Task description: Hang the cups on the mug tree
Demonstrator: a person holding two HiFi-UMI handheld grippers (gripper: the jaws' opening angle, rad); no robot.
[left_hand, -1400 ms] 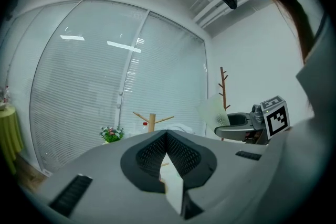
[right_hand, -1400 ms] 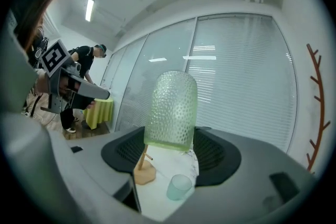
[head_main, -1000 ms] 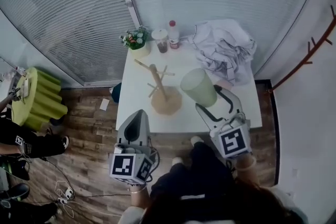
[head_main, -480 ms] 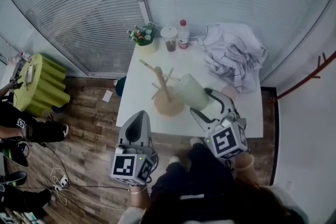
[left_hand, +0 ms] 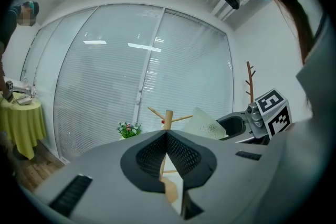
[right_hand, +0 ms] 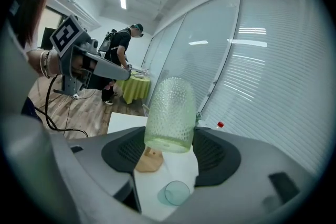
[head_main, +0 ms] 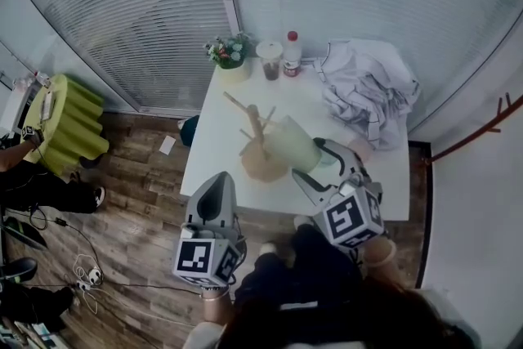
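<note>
Your right tool (head_main: 315,159) grasps the green dimpled cup (head_main: 290,145) just beside the mug tree (head_main: 255,122) above the tabletop (head_main: 211,155), left tool (head_main: 213,178) clenched empty; next, ease the cup's mouth over a peg.

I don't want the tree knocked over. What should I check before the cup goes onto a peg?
1. Grip: the right gripper has its jaws pressed on both sides of the green cup: ok.
2. Tree: the mug tree stands upright on the table with nothing hung on it: ok.
3. Cup's mouth lined up with a peg: cannot tell.
4. Left gripper: shut, empty, short of the table's near edge, out of the way: ok.
5. Clear cup: on the table below the right gripper, apart from the tree's base: ok.
</note>
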